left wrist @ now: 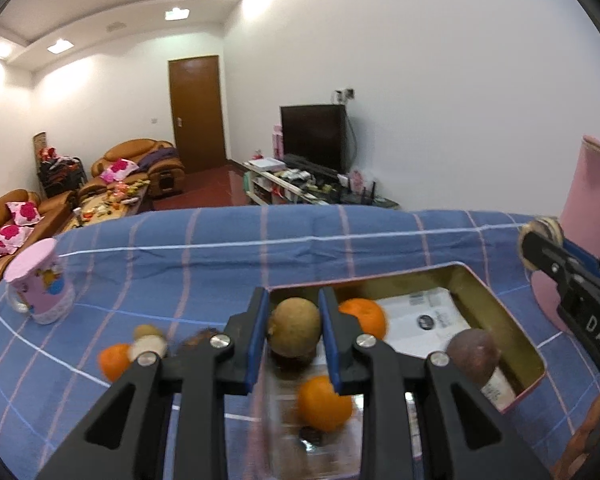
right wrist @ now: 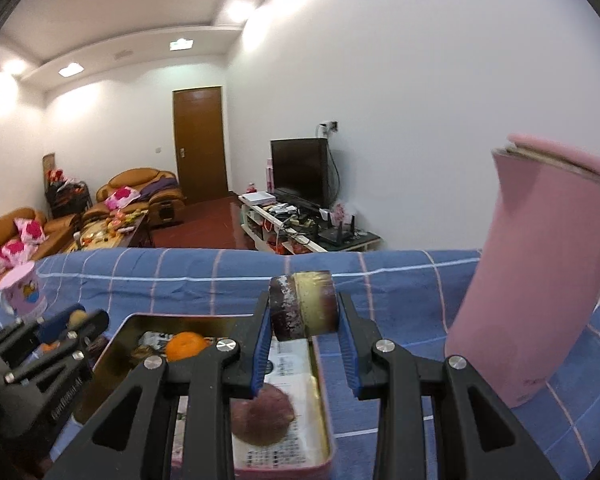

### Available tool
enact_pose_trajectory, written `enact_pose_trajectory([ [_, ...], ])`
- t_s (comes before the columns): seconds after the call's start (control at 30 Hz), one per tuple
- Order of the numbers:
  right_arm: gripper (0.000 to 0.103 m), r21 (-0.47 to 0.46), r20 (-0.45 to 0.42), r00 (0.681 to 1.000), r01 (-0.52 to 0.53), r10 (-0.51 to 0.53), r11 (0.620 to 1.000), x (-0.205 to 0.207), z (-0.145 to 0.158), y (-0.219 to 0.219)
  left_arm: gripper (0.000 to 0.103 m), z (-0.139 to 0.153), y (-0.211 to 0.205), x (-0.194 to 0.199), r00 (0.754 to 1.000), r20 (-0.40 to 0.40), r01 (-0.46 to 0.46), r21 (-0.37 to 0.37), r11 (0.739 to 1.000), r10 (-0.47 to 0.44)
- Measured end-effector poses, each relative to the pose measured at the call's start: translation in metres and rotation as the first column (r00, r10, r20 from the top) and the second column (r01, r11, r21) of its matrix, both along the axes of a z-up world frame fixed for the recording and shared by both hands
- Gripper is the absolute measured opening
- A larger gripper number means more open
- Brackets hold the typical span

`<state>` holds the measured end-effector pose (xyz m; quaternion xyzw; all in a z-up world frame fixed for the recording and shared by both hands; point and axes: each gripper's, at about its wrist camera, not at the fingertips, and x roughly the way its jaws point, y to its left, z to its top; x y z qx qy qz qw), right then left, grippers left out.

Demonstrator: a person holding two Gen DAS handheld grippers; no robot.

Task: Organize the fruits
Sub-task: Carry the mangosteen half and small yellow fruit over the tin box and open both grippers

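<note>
My left gripper (left wrist: pixel 294 330) is shut on a round brown-green fruit (left wrist: pixel 295 327), held above the near left part of the pink tin box (left wrist: pixel 512 336). In the box lie an orange (left wrist: pixel 363 317), a second orange (left wrist: pixel 325 402) and a dark purple fruit (left wrist: pixel 473 350). My right gripper (right wrist: pixel 303 316) is shut on a brown and gold disc-shaped piece (right wrist: pixel 303 310), above the box's right rim (right wrist: pixel 320 384). The purple fruit (right wrist: pixel 262 414) and an orange (right wrist: pixel 186 346) show below it. On the cloth to the left lie another orange (left wrist: pixel 114 360) and a pale mushroom-like fruit (left wrist: pixel 148 340).
A blue checked cloth (left wrist: pixel 220 256) covers the table. A tall pink cylinder (right wrist: pixel 540 280) stands at the right. A pink cup (left wrist: pixel 40 280) stands at the far left. The far table edge faces a living room with sofas and a TV.
</note>
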<state>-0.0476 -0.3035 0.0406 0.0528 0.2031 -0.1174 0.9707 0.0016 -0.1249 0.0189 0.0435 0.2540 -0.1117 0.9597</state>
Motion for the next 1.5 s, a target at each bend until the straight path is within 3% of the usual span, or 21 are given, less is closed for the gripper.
enact_pose_trajectory([
  [0.23, 0.033, 0.018, -0.094, 0.995, -0.042, 0.043, 0.999, 0.025, -0.016, 0.001, 0.027, -0.01, -0.024, 0.005, 0.999, -0.034, 0.031, 0.036, 0.999, -0.03],
  [0.63, 0.033, 0.014, -0.202, 0.972, -0.12, 0.12, 0.993, 0.047, -0.039, 0.014, 0.027, -0.015, -0.023, 0.013, 0.996, -0.084, 0.044, 0.018, 0.999, -0.042],
  [1.03, 0.034, 0.148, -0.216, 0.95, -0.198, 0.227, 0.969, 0.048, -0.046, 0.016, 0.027, -0.018, -0.025, 0.017, 0.992, -0.116, 0.05, 0.021, 0.999, -0.047],
  [1.23, 0.04, 0.168, -0.177, 0.96, -0.189, 0.218, 0.968, 0.044, -0.039, 0.014, 0.027, -0.018, -0.023, 0.016, 0.992, -0.116, 0.046, 0.017, 0.999, -0.044],
  [1.3, 0.045, 0.181, -0.131, 0.968, -0.187, 0.212, 0.966, 0.038, -0.033, 0.01, 0.032, -0.018, -0.022, 0.016, 0.993, -0.108, 0.047, 0.018, 0.999, -0.044],
  [1.37, 0.064, 0.184, -0.086, 0.978, -0.17, 0.188, 0.968, 0.032, -0.027, 0.006, 0.056, -0.017, -0.023, 0.012, 0.995, -0.091, 0.045, 0.025, 0.999, -0.043],
  [1.4, 0.079, 0.179, -0.056, 0.984, -0.155, 0.167, 0.972, 0.028, -0.024, 0.005, 0.065, -0.016, -0.023, 0.009, 0.996, -0.077, 0.042, 0.027, 0.999, -0.04],
  [1.47, 0.085, 0.163, 0.005, 0.992, -0.125, 0.126, 0.979, 0.018, -0.018, 0.002, 0.091, -0.011, -0.021, 0.002, 0.999, -0.032, 0.033, 0.023, 0.999, -0.032],
  [1.5, 0.085, 0.156, 0.019, 0.994, -0.109, 0.107, 0.982, 0.015, -0.016, 0.001, 0.096, -0.009, -0.02, -0.001, 1.0, -0.014, 0.027, 0.022, 0.999, -0.027],
])
